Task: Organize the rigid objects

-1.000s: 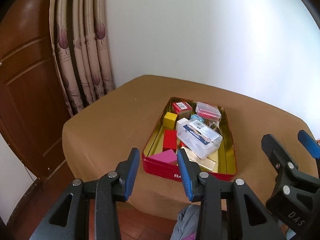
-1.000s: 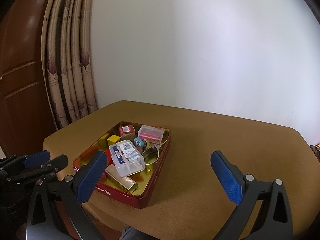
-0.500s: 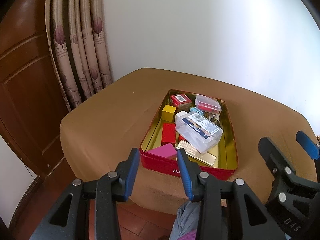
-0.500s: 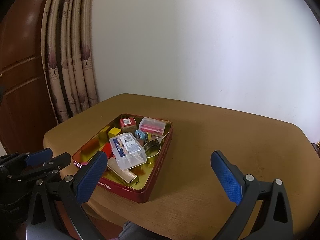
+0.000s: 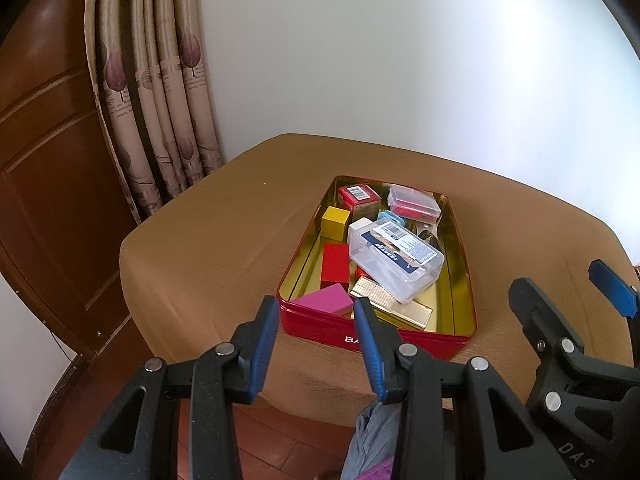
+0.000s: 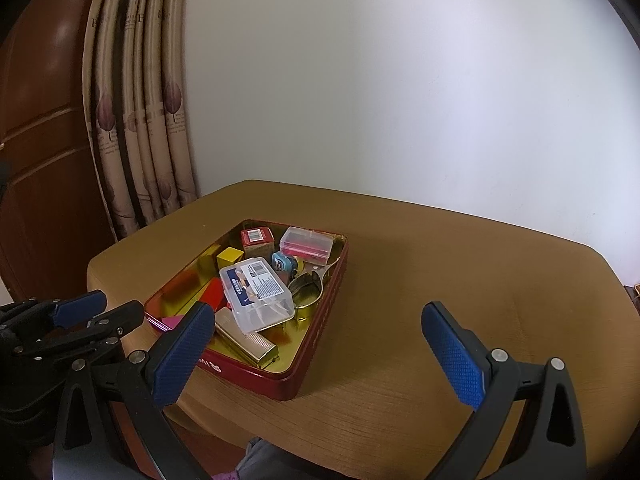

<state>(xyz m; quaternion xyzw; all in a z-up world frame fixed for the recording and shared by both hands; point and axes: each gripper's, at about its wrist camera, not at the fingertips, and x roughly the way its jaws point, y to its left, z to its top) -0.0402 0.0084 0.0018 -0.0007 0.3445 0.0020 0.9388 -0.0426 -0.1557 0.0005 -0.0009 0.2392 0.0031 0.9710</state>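
A red tin with a gold inside (image 5: 316,322) (image 6: 320,344) sits on the brown table (image 5: 224,236) (image 6: 440,264). It holds a clear plastic box with a label (image 5: 396,260) (image 6: 256,292), a pink wedge (image 5: 324,300), a red block (image 5: 335,265), a yellow cube (image 5: 335,221) (image 6: 230,258), a gold bar (image 5: 392,306) (image 6: 244,340), a small red box (image 5: 358,198) (image 6: 257,238) and a clear case with red contents (image 5: 412,206) (image 6: 306,243). My left gripper (image 5: 316,344) is open and empty before the tin's near wall. My right gripper (image 6: 320,352) is wide open and empty above the table's front edge.
A patterned curtain (image 5: 160,80) (image 6: 136,100) and a brown wooden door (image 5: 44,152) stand left of the table. A white wall (image 6: 400,80) is behind it. The right gripper shows at the right of the left wrist view (image 5: 580,320), the left gripper at the left of the right wrist view (image 6: 72,320).
Both grippers have moved forward and the tin now appears closer and higher in both views. Their openings are unchanged. Nothing in the tin has moved.
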